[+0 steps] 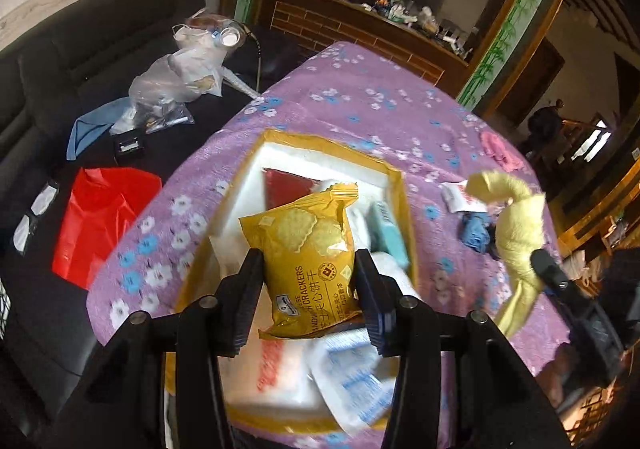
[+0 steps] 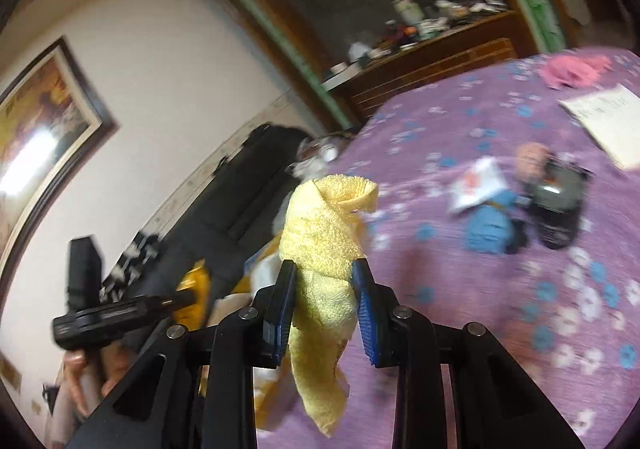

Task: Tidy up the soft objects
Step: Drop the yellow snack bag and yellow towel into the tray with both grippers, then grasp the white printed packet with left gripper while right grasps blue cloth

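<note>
Left gripper (image 1: 308,277) clamping cracker packet (image 1: 308,253) over foam box (image 1: 256,185) (packets inside), right gripper (image 2: 324,281) pinching yellow towel (image 2: 324,233)

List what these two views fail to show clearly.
- Left wrist view: the box floor is hidden under the cracker packet held by the left gripper; the white packs below are smeared by motion.
- Right wrist view: the dark object and paper print are blurred.
- The yellow towel in the right gripper hides the cloth behind.

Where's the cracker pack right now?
The cracker pack is clamped in the left gripper, held above the open foam box on the purple cloth, centre of the left wrist view.
</note>
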A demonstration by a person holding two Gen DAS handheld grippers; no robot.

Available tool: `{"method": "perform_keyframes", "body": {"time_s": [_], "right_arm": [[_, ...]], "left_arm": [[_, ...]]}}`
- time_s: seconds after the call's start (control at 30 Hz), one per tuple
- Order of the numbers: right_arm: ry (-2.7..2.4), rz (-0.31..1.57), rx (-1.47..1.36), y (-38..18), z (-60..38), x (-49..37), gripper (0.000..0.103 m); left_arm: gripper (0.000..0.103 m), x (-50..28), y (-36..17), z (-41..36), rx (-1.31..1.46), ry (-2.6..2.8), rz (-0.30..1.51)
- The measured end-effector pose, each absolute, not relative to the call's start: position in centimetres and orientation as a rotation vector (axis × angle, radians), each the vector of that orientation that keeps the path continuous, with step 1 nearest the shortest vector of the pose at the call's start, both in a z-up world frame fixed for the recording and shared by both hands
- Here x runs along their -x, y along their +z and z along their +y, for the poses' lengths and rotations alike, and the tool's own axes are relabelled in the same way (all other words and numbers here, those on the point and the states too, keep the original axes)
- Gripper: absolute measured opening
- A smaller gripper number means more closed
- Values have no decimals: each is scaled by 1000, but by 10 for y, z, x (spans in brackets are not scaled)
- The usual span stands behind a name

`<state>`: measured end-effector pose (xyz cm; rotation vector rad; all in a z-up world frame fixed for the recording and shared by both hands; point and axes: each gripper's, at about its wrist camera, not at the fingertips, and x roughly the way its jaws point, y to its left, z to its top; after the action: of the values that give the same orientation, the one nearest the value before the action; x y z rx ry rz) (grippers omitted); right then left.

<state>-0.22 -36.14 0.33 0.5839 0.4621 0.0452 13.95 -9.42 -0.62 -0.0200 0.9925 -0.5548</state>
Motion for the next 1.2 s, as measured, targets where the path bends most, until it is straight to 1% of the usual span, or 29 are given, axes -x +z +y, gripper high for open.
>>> {"method": "perform_keyframes", "body": {"time_s": [0.2, 0.33, 0.47, 0.5, 0.53, 0.57, 0.6, 0.63, 0.67, 0.7, 0.73, 0.77, 0.8, 0.83, 0.93, 1.1, 1.2], "right_arm": [[94, 555, -505, 11, -331, -76, 28], [54, 651, -448, -3, -317, -129, 28], [30, 747, -432, -23, -307, -164, 29], [44, 753, -449, -26, -307, -168, 34], [53, 761, -468, -28, -307, -170, 35], [60, 765, -490, -30, -308, -170, 36], [70, 760, -513, -29, -309, -168, 40], [82, 744, -529, -26, -313, -164, 46], [89, 729, -538, -23, -317, -161, 48], [97, 705, -551, -19, -322, -152, 55], [103, 680, -569, -14, -328, -142, 61], [106, 662, -586, -13, -334, -134, 64], [108, 643, -606, -14, -341, -123, 67], [115, 627, -621, -17, -349, -110, 68], [120, 607, -627, -21, -364, -78, 72], [23, 611, -626, -42, -398, -27, 72], [-60, 612, -666, -44, -420, -9, 71]], "left_arm": [[44, -174, -31, -106, -32, -554, 1044], [44, -187, -39, -113, -60, -548, 1037], [44, -199, -48, -118, -84, -535, 1045], [45, -200, -51, -117, -71, -541, 1046], [47, -200, -52, -115, -58, -548, 1043], [48, -199, -52, -113, -50, -557, 1041], [48, -195, -49, -110, -35, -568, 1037], [48, -192, -45, -107, -16, -580, 1025], [50, -187, -39, -103, 15, -588, 999], [55, -181, -30, -97, 50, -582, 962], [69, -175, -23, -92, 70, -572, 934], [75, -170, -17, -89, 83, -564, 908], [75, -163, -10, -87, 92, -557, 886], [75, -157, -6, -87, 95, -557, 877], [75, -142, 4, -94, 91, -590, 895], [75, -107, 17, -125, 38, -693, 888], [75, -90, 20, -142, 28, -737, 884]]}}
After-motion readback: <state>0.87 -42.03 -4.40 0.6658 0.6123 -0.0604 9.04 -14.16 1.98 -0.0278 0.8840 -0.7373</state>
